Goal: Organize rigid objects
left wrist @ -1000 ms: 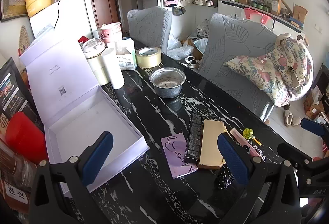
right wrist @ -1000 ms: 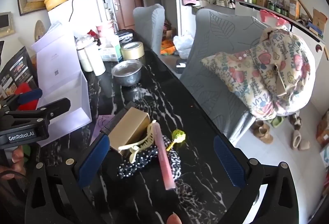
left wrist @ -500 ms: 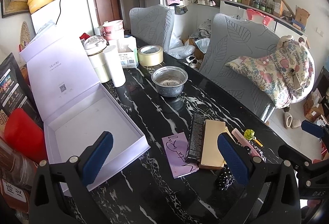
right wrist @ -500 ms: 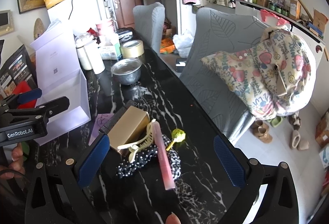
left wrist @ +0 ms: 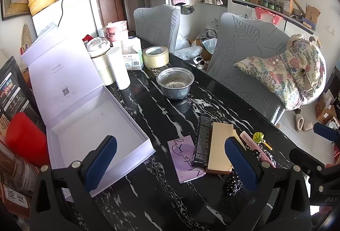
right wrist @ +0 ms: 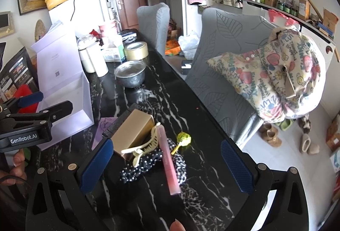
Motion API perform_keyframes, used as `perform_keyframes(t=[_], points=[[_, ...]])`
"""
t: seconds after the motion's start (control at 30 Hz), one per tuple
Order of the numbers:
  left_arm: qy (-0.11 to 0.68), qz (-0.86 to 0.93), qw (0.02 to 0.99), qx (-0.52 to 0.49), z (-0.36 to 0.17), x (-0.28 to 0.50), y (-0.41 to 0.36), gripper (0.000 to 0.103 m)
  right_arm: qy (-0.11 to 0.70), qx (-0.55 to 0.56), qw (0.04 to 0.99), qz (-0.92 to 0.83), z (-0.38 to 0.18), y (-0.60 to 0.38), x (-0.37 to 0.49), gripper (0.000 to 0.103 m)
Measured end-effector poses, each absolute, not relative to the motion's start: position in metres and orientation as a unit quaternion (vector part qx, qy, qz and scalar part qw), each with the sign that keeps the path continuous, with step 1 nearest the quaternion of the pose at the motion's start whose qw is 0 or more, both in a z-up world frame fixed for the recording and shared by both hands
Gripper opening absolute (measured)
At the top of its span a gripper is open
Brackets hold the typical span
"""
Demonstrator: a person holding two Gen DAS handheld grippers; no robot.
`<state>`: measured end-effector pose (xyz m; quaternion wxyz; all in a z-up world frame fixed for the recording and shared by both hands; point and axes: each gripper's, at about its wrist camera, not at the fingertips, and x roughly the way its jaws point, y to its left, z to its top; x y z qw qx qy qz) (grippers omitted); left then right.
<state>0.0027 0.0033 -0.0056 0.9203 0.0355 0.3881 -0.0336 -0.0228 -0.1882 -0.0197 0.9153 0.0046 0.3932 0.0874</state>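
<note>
An open lavender box lies empty on the black marble table, lid up. Right of it lie a purple card, a black carton and a gold box. In the right wrist view the gold box sits beside a cream hair clip, a pink tube, a green lollipop and a dotted scrunchie. My left gripper is open and empty above the card. My right gripper is open and empty around the tube and clip.
A steel bowl, a tape roll, white cups and a tissue box stand at the table's far end. Two grey chairs line the right side. A red item sits left of the box.
Both views have shifted only slightly; the left gripper has edged a little back. Nothing on the table has moved. Both grippers stay open.
</note>
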Motion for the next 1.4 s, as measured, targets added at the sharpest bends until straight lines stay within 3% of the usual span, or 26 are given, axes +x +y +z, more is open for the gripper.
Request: perform_keyframes(t=[1.4], points=[[0.396, -0.036, 0.917, 0.028, -0.0068, 0.0034, 0.0073, 0.103, 0.389, 0.005, 0.917, 0.083, -0.0181, -0.1893, -0.0237, 0.103]])
